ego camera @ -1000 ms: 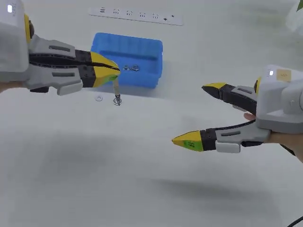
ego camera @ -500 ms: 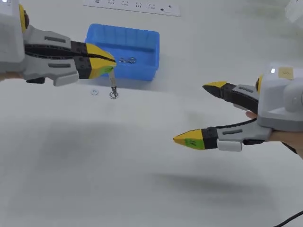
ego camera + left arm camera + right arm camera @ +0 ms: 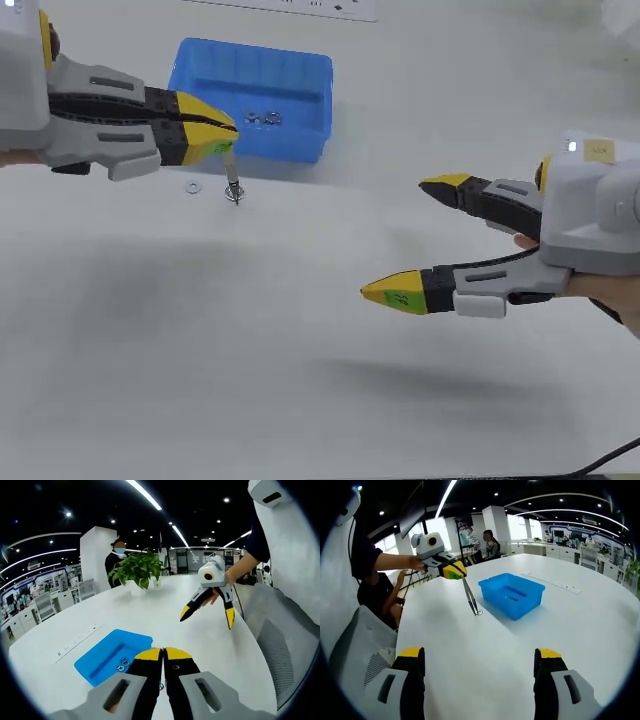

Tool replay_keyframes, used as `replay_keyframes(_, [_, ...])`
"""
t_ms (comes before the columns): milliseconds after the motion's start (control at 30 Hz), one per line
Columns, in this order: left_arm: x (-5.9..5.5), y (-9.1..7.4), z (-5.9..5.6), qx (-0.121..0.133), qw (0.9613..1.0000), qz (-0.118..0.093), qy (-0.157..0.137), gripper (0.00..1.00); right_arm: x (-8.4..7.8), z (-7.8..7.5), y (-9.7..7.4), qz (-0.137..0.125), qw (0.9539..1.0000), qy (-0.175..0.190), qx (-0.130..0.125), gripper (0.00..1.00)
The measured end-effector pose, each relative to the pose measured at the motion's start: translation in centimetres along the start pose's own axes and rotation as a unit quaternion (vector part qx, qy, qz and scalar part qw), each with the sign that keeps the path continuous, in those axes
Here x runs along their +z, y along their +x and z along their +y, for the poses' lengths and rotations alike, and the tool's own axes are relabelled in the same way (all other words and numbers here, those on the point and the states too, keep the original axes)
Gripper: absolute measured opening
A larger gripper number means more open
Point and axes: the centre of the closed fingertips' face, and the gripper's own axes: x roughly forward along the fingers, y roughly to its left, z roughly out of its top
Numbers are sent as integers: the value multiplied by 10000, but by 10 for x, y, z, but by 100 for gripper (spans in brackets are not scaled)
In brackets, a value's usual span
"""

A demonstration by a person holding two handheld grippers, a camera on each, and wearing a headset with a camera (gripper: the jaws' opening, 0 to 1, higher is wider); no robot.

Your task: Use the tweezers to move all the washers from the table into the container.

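2 washers (image 3: 193, 187) outside 1 container (image 3: 300, 75)

White table (image 3: 300, 400), blue container (image 3: 282, 148), loose washer (image 3: 193, 187)

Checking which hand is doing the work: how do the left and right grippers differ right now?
The left gripper is shut on the tweezers; the right gripper is open and holds nothing. The left gripper sits by the blue container, tweezer tips at a washer; the right gripper hangs over bare table, apart from them. Both have yellow tips on black jaws.
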Motion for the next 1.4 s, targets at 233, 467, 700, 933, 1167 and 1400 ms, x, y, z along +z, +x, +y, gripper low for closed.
replay_keyframes(233, [-2, -2, 1, -28, 9999, 54, -133, 4, 2, 5, 5, -49, 10000, 53, 65, 89])
replay_keyframes(467, [-2, 1, -1, -118, 9998, 60, -145, 4, 28, 12, 29, -253, 9993, -100, 269, 80])
replay_keyframes(700, [-3, -1, -4, -250, 9995, 194, -56, 4, 52, 22, 64, -311, 9963, -469, 655, 71])
replay_keyframes(933, [-8, -4, 0, -287, 9992, 231, -128, 4, 58, 32, 99, -165, 9926, -757, 936, 61])
replay_keyframes(1167, [-12, -4, 1, -322, 9989, 325, -118, 5, 69, 32, 125, -60, 9853, -1185, 1233, 50])
replay_keyframes(1400, [-14, -3, 3, -310, 9987, 366, -140, 5, 69, 26, 134, 197, 9764, -1497, 1542, 31])
